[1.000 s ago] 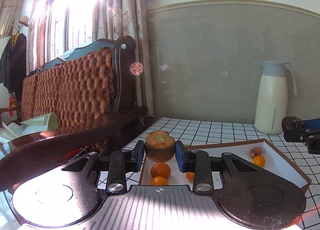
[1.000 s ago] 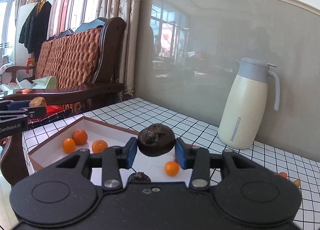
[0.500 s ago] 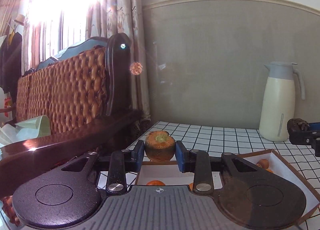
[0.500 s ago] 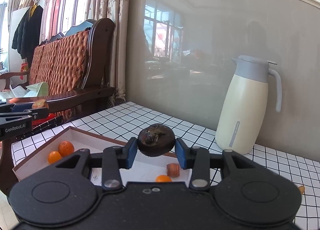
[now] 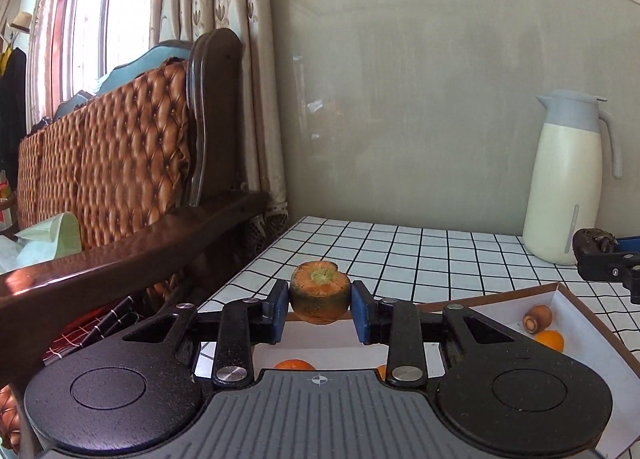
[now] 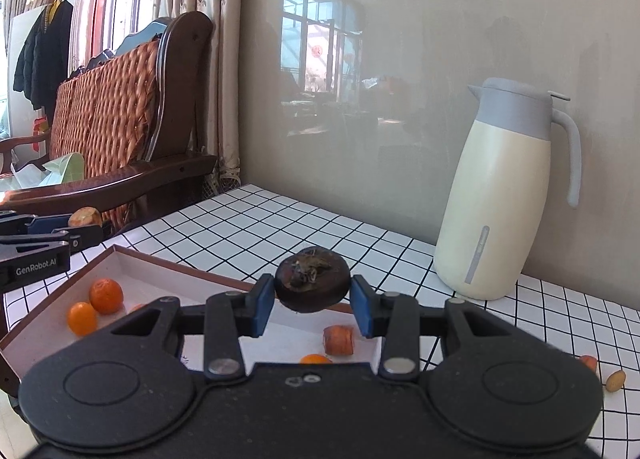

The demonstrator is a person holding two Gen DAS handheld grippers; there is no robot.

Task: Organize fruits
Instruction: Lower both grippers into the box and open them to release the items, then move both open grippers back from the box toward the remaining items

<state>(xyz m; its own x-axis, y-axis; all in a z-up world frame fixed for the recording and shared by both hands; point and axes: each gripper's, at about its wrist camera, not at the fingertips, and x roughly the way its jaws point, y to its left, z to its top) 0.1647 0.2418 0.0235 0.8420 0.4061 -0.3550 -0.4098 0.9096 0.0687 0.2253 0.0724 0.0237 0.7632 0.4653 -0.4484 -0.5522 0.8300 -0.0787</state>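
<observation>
My left gripper (image 5: 319,309) is shut on a carrot stub (image 5: 319,292), orange cut face up, held above the far left corner of the brown-rimmed white box (image 5: 592,319). My right gripper (image 6: 313,305) is shut on a dark round fruit (image 6: 312,285) above the same box (image 6: 116,255). In the box lie tangerines (image 6: 105,295), a small orange (image 6: 81,318) and a carrot piece (image 6: 339,340). The right wrist view shows the left gripper (image 6: 86,225) at the far left. The left wrist view shows the right gripper (image 5: 600,249) at the right edge.
A cream and grey thermos jug (image 6: 500,195) stands at the back right of the checked table (image 6: 280,227) by the wall. A carrot bit (image 6: 588,362) and a nut (image 6: 615,379) lie on the cloth at right. A wooden sofa (image 5: 132,163) stands left of the table.
Both grippers have moved away from me over the box, each still gripping its piece. The tangerines and the box have slid lower in both views, and the jug looks nearer.
</observation>
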